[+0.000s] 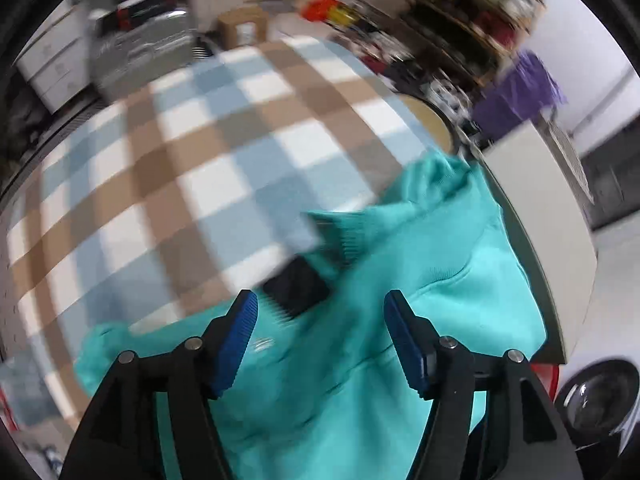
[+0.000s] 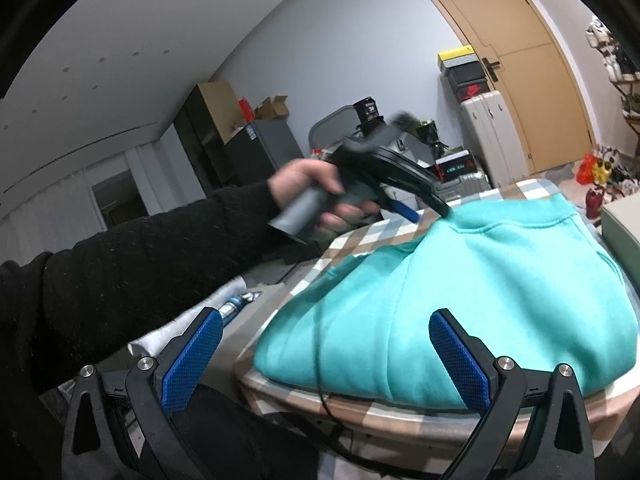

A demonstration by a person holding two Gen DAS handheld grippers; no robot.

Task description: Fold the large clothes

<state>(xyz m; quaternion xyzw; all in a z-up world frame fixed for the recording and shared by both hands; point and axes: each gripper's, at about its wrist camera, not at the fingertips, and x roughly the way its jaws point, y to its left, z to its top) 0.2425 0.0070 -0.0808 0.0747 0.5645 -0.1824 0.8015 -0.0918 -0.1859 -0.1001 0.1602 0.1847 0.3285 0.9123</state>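
Two grippers are in view, and I read both as parted with nothing clamped. My left gripper (image 1: 320,320), a black two-finger frame with blue ribbed pads (image 1: 236,348), points steeply down over the garment; its jaws stand apart and no cloth sits between the pads. Motion blur covers most of the left wrist view. My right gripper (image 2: 326,356), of the same build, points nearly level toward the near edge of the table, jaws wide apart and clear of the cloth.

Below the left gripper lies the turquoise fleece sweatshirt (image 1: 432,312), bunched, with a ribbed cuff or hem (image 1: 352,232) turned toward the middle of the table. A black rectangular patch (image 1: 296,288) shows just beside that ribbed edge; I cannot tell what it is. In the right wrist view the sweatshirt (image 2: 460,300) forms a rounded mound near the front edge of the table, its seamed band at the far side.

The garment rests on a cloth (image 1: 180,152) checked in blue, tan and white, covering the table. A hand (image 2: 308,188) in a black knit sleeve (image 2: 140,260) grips the left gripper's grey handle above the far end of the sweatshirt. A thin black cable (image 2: 320,360) crosses the near part of the garment.
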